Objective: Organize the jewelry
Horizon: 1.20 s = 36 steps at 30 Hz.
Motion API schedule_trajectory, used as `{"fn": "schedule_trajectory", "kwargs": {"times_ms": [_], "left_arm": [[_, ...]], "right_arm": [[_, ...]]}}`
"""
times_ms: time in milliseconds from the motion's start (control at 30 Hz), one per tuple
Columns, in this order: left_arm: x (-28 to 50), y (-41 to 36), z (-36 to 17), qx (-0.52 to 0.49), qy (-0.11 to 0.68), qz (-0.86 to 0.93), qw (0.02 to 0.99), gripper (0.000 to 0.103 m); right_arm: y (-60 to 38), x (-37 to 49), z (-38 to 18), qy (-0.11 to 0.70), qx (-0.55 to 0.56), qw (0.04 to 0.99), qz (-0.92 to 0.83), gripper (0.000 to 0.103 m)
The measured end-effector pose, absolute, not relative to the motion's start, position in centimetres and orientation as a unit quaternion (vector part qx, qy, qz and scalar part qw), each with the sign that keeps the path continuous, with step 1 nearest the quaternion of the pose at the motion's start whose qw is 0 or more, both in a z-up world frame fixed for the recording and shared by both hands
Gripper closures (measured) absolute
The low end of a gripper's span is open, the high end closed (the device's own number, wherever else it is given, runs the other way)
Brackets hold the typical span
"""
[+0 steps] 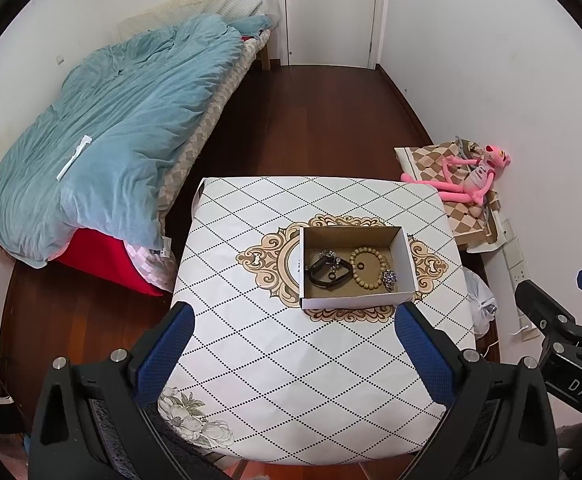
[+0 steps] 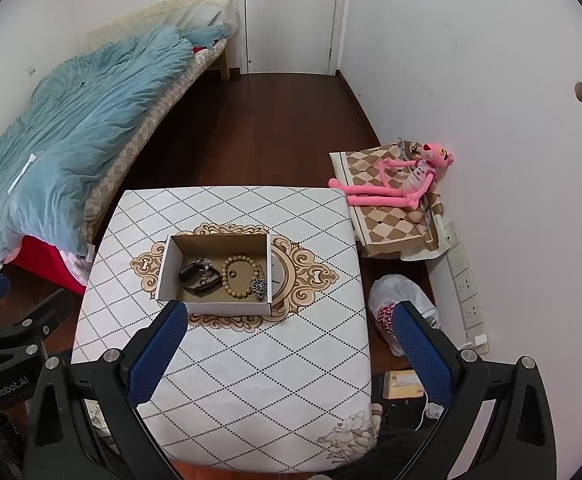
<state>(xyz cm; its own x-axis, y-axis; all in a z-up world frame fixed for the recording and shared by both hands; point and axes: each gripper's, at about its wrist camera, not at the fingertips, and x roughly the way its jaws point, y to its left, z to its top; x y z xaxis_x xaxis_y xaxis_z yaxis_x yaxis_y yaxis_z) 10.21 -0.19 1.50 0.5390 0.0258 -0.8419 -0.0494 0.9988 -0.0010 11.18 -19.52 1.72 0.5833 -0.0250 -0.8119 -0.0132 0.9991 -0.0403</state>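
Here, both hand-held grippers hover spread and empty over the tabletop (image 1: 291, 380).
Left hand-held gripper (image 1: 293, 344) and right hand-held gripper (image 2: 291, 344) hold nothing; beyond them, mid-tabletop, an open cardboard box (image 1: 355, 300) contains a black band (image 1: 329, 274), a wooden bead bracelet (image 1: 369, 268), a small ring (image 1: 359, 267) inside it, and silver pieces (image 1: 389, 278); farther off, bed (image 1: 123, 128), pink plush toy (image 1: 471, 176).

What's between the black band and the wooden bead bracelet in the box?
A tangle of silvery chain jewelry lies between the black band and the bead bracelet, on the box floor. The right wrist view shows it best.
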Motion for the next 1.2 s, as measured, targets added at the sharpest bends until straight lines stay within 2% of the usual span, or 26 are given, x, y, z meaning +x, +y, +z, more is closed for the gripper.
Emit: {"fn": "schedule_trajectory", "kwargs": {"times_ms": [1200], "left_arm": [[10.01, -0.76, 1.27, -0.012, 0.474, 0.018, 0.880, 0.001]], "right_arm": [[-19.35, 11.57, 1.49, 0.461, -0.025, 0.887, -0.004, 0.000]]}}
